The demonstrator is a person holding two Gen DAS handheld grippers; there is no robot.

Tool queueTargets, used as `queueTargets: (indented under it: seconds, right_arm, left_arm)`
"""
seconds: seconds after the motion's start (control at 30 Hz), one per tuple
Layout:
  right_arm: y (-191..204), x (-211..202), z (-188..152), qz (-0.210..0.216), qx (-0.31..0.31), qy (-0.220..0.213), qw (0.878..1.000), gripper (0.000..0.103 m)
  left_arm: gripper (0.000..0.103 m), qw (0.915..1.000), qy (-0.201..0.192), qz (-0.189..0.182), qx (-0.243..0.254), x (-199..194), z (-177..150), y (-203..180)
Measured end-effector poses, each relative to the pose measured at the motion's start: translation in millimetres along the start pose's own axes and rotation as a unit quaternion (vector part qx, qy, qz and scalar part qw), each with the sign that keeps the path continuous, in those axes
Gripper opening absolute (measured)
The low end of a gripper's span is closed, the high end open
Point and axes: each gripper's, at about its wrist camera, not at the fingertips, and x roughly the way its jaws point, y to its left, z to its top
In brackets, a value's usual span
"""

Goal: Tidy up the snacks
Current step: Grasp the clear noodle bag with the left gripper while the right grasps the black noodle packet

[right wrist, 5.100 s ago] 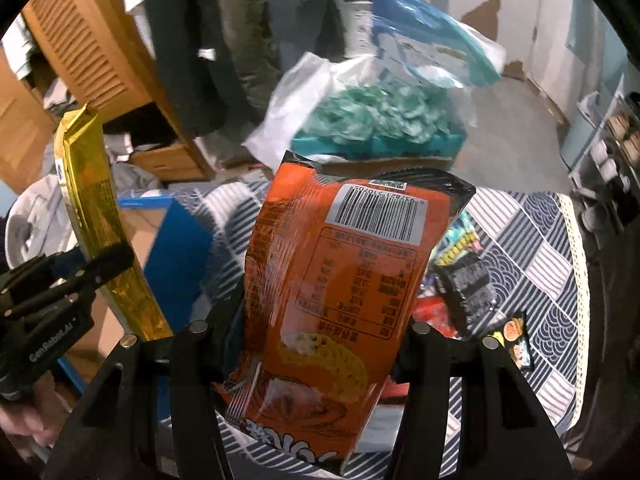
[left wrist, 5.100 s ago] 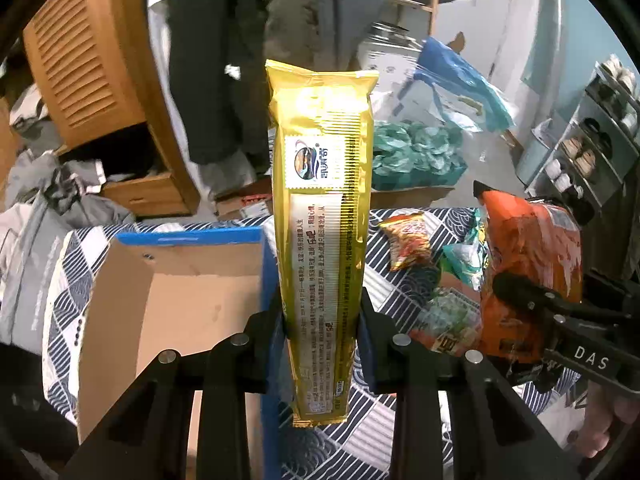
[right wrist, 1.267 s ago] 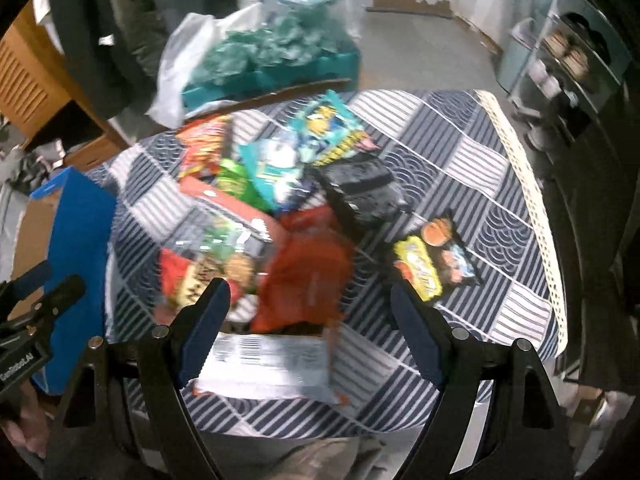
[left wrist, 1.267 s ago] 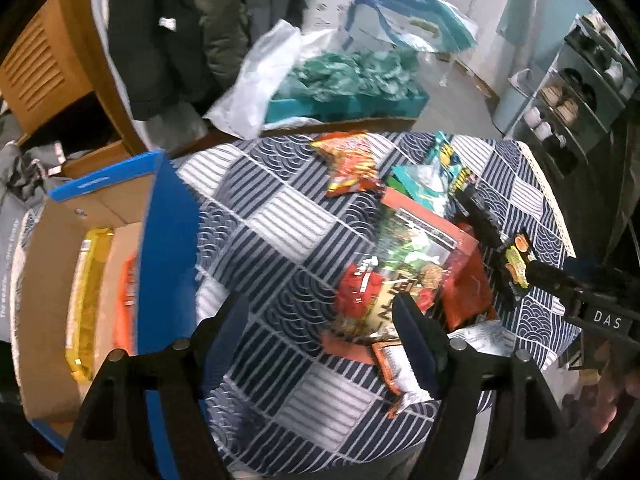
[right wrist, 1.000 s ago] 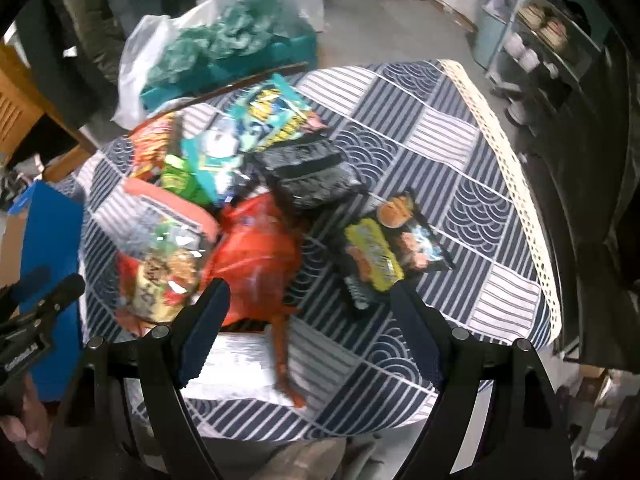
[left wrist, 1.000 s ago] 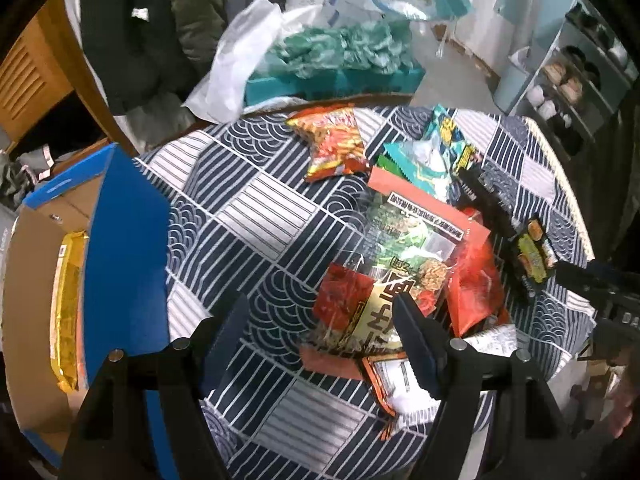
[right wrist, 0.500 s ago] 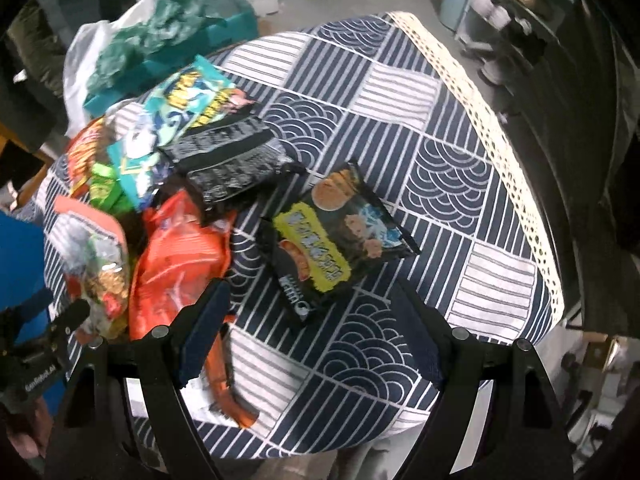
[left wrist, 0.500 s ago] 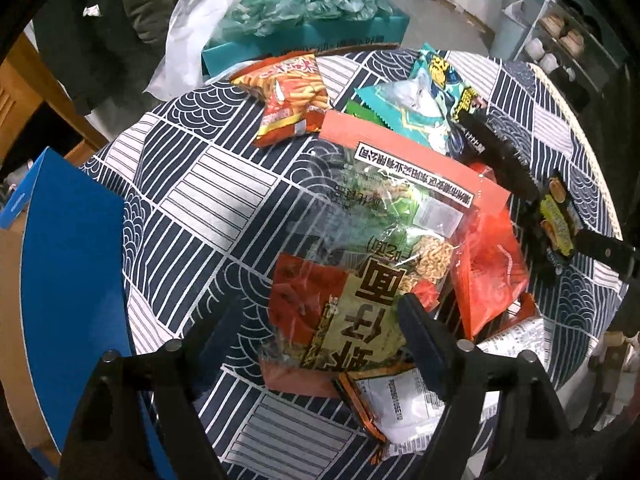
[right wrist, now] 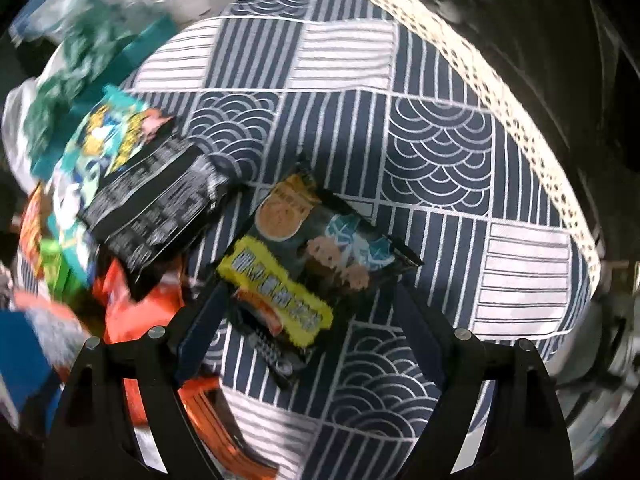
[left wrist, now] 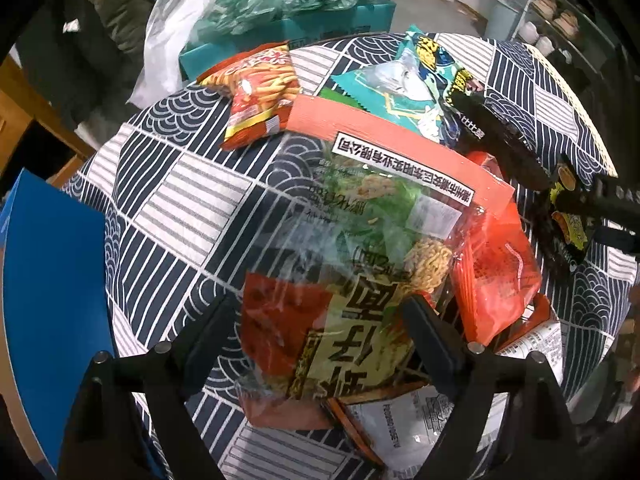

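Observation:
A big clear noodle multipack [left wrist: 360, 248] with an orange top band lies on the patterned tablecloth [left wrist: 192, 200]. My left gripper [left wrist: 320, 320] hovers over its lower end, jaws opening, a finger on each side of the bag and not pressing it. Beside it lie an orange bag [left wrist: 492, 264], a red-orange chip bag [left wrist: 260, 88], a teal bag [left wrist: 404, 80] and a black bag [left wrist: 500, 148]. In the right wrist view a black and yellow snack packet [right wrist: 304, 272] lies between the fingers of my right gripper [right wrist: 308, 312], which is open and points down at it.
The blue wall of the cardboard box [left wrist: 52, 300] stands at the left edge. A white-labelled packet [left wrist: 404, 428] pokes out under the multipack. A teal box of green bags [left wrist: 288, 4] sits beyond the table. The tablecloth's lace edge [right wrist: 520, 128] marks the table's right rim.
Both grippers have dropped closer to the table. The left one's jaws have spread wider around the noodle multipack. The right one has swung over the black and yellow packet.

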Motion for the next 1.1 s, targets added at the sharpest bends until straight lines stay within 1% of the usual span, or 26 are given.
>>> queueTargets:
  seconds: [0.03, 0.13, 0.33, 0.43, 0.5, 0.57, 0.67, 0.73, 0.77, 0.83, 0.87, 0.93, 1.07, 1.1]
  right_arm:
    - [-0.9, 2.4, 1.8, -0.001, 0.005, 0.001, 1.000, 0.084]
    - [1.0, 10.3, 7.5, -0.002, 0.012, 0.002, 1.000, 0.084]
    - [15.8, 14.3, 17.4, -0.013, -0.003, -0.011, 1.000, 0.084]
    - [27.3, 17.6, 24.4, -0.021, -0.015, -0.018, 1.000, 0.084]
    - [42.4, 15.1, 27.3, -0.032, -0.029, -0.023, 0.999, 0.084]
    - [53.0, 16.6, 28.7, -0.052, -0.059, -0.027, 0.997, 0.084]
    - [70.3, 15.6, 26.7, -0.072, -0.107, -0.032, 0.991, 0.084]
    - [77.8, 15.7, 23.7, -0.076, -0.130, -0.027, 0.988, 0.081]
    - [79.6, 15.8, 21.6, -0.075, -0.137, -0.023, 0.987, 0.079]
    - [81.7, 16.9, 19.1, -0.065, -0.149, -0.011, 0.987, 0.073]
    - [82.3, 17.0, 17.6, -0.063, -0.155, -0.006, 0.986, 0.072]
    - [76.9, 13.1, 10.2, -0.063, -0.161, -0.002, 0.985, 0.072]
    - [72.0, 10.3, 3.2, -0.062, -0.174, 0.005, 0.983, 0.064]
    - [65.2, 7.0, -0.8, -0.064, -0.175, 0.006, 0.983, 0.064]
  left_arm:
    - [0.093, 1.0000, -0.003, 0.004, 0.004, 1.0, 0.9, -0.5]
    - [0.093, 1.0000, -0.004, -0.001, 0.000, 3.1, 2.6, 1.5]
    - [0.093, 0.9995, 0.014, -0.025, -0.015, 6.8, 4.9, 1.9]
    - [0.093, 0.9997, 0.010, -0.022, -0.009, 8.1, 4.4, -1.2]
    - [0.095, 0.9998, 0.007, -0.020, -0.003, 10.8, 4.7, -3.4]
    - [0.096, 0.9998, 0.007, -0.020, -0.001, 13.5, 6.0, -2.3]
    - [0.096, 0.9994, 0.009, -0.034, -0.007, 17.4, 8.4, 2.2]
    - [0.096, 0.9992, 0.008, -0.039, -0.008, 19.5, 9.4, 6.5]
    - [0.096, 0.9991, 0.007, -0.041, -0.007, 20.2, 10.0, 7.3]
    - [0.089, 0.9987, 0.008, -0.050, -0.006, 21.7, 12.1, 9.6]
    - [0.088, 0.9986, 0.008, -0.052, -0.005, 21.7, 12.6, 10.4]
    - [0.083, 0.9986, 0.005, -0.052, -0.003, 21.4, 14.0, 12.5]
    - [0.079, 0.9992, 0.001, -0.039, -0.005, 15.2, 12.3, 11.3]
    - [0.078, 0.9993, 0.001, -0.036, -0.008, 13.9, 12.6, 12.8]
